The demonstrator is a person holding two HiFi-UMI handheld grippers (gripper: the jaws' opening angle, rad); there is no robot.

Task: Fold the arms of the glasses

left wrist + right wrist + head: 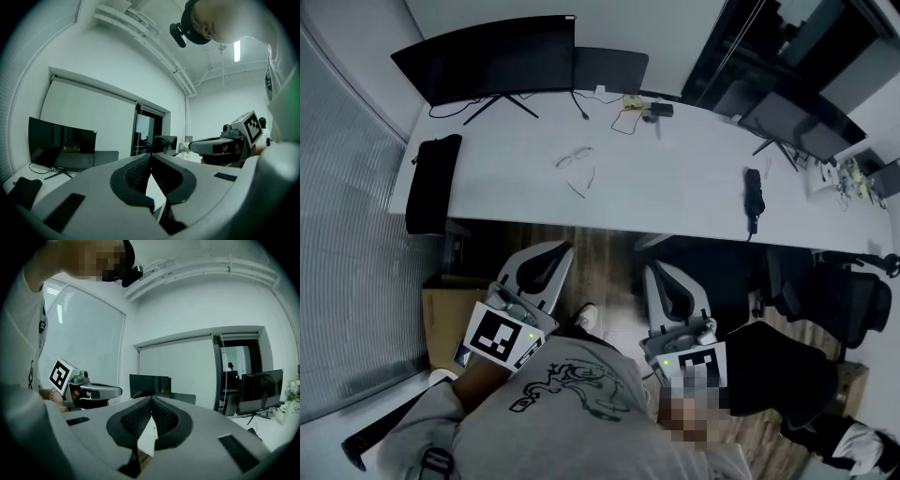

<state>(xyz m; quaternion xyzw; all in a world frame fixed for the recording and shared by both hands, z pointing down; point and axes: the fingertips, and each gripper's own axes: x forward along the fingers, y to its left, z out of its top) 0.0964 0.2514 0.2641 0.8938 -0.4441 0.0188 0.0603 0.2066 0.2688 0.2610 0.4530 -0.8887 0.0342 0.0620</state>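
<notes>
The glasses (575, 162) lie on the white table (675, 192), left of its middle, thin-framed with both arms spread open. Both grippers are held level in front of the table, short of its front edge and over the wooden floor. My left gripper (556, 251) is shut with nothing between its pads (138, 174). My right gripper (655, 273) is shut and empty too, its black pads (139, 418) pressed together. Each gripper view shows the other gripper alongside: the right gripper (220, 146), the left gripper (91, 392). The glasses do not show in either gripper view.
A black monitor (492, 58) and cables stand at the table's back, another monitor (790, 125) at the right. A black pouch (431, 180) lies at the left end, a slim black object (753, 199) at the right. A cardboard box (448, 319) and office chair (825, 292) stand below.
</notes>
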